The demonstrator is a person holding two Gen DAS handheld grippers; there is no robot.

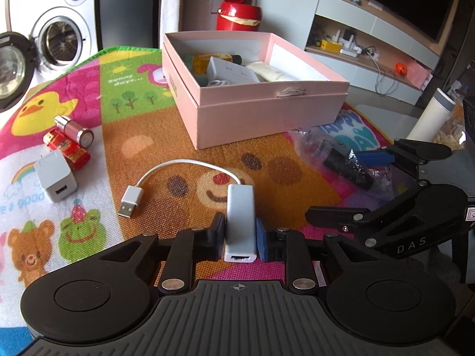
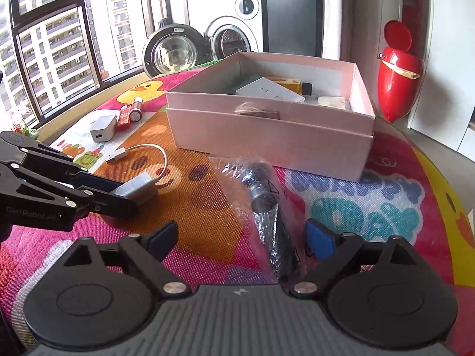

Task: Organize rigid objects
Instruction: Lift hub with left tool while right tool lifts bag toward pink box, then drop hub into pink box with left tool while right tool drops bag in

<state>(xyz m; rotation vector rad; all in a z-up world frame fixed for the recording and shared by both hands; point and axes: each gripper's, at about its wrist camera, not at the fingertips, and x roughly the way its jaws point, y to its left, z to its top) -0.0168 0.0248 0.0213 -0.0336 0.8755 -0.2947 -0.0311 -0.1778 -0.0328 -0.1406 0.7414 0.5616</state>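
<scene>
Left gripper (image 1: pixel 240 233) clamps adapter (image 1: pixel 240 222); pink box (image 1: pixel 267 118) edge ahead, apart.

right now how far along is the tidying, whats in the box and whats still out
Partly done. The pink box already holds several items. In hand: the left claw grips the white adapter. The right claw is open over the bagged black item. Still out: white charger, red lighter, pink cylinder.

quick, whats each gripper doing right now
Left gripper: shut on the white adapter, cable trailing on the mat.
Right gripper: open, holding nothing, fingers either side of the plastic-wrapped black item.
</scene>
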